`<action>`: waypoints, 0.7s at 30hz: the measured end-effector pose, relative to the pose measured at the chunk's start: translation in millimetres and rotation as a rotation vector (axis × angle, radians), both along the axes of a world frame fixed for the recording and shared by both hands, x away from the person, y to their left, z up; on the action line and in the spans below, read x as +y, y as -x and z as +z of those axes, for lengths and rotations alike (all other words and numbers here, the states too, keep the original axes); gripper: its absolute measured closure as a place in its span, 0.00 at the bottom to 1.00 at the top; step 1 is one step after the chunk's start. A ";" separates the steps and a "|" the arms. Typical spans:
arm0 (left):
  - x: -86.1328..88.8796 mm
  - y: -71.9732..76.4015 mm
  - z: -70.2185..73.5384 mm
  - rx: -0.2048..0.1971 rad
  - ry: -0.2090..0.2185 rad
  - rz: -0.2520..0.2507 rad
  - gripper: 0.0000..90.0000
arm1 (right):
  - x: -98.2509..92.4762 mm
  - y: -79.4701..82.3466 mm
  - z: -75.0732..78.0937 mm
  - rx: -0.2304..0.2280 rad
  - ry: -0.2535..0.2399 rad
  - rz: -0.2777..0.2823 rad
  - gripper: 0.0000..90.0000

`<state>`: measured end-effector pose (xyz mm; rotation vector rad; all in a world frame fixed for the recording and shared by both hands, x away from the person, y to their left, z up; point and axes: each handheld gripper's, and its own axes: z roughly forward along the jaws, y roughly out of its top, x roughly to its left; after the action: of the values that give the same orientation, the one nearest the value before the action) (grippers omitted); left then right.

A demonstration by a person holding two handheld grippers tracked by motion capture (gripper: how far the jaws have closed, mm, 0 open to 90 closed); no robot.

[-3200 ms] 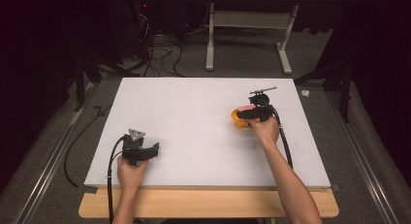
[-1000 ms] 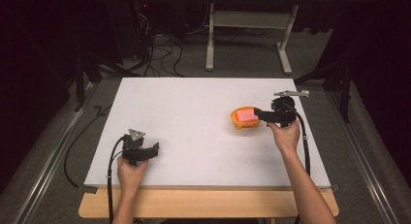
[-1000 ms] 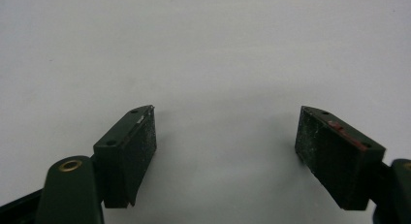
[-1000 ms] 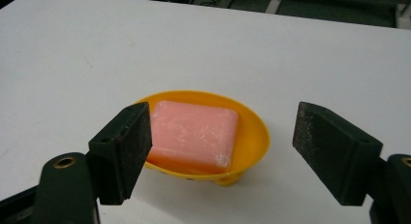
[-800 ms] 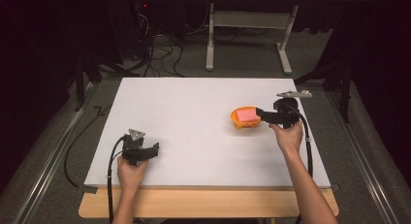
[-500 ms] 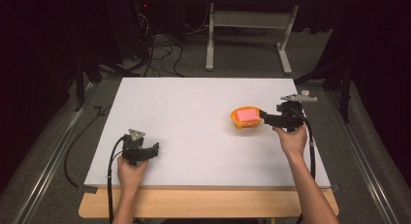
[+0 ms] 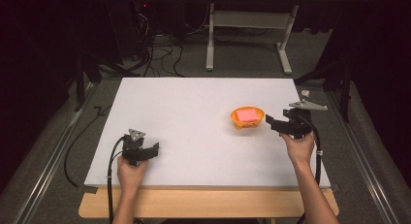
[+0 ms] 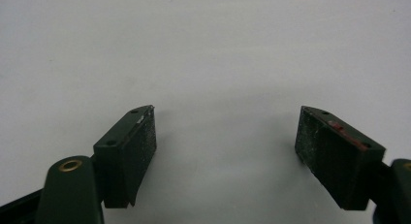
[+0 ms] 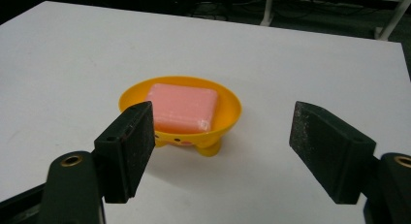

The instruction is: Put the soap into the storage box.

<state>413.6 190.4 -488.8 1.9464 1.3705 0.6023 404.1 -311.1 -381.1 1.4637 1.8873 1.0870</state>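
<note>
We see the white surface first, a broad board on a wooden table, with dark floor, cables and a metal stand beyond its far edge at twelve o'clock.

Next in size come the two forearms entering from six o'clock. The right hand sits at about four o'clock on the surface and carries the right hand-held gripper, which points toward nine o'clock at the dish. Its jaws have just been closing, yet in the right gripper view they stand well apart with only bare surface between the pads; the right hand-held gripper holds nothing. The dish lies just ahead of the jaw tips, apart from them.

The left hand rests at about seven o'clock and holds the left hand-held gripper, low over the surface. In the left gripper view the left hand-held gripper has its jaws spread wide, with nothing between them but white surface.

The orange soap dish stands upright at about three o'clock from the middle of the surface, on short feet; in the right gripper view the orange soap dish shows small dark dots on its side.

Inside it lies the pink soap bar, flat; the pink soap bar fills most of the bowl.
</note>
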 end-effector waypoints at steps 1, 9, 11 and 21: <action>0.1 -0.1 0.0 -0.001 -0.002 -0.002 0.25 | -0.7 1.8 -0.6 0.001 -0.002 -0.003 0.28; 0.1 -0.1 0.0 -0.001 -0.002 -0.001 0.25 | -5.9 13.2 -7.4 -0.004 -0.002 -0.005 0.28; 0.0 0.0 0.0 0.000 0.000 0.000 0.25 | -7.4 15.4 -9.7 -0.004 0.003 -0.005 0.29; 0.1 -0.1 -0.1 -0.002 -0.002 -0.002 0.25 | -10.6 24.5 -20.3 0.001 0.000 -0.006 0.29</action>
<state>413.7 190.5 -488.9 1.9477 1.3674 0.6053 379.6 -321.7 -401.4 1.4689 1.8823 1.0846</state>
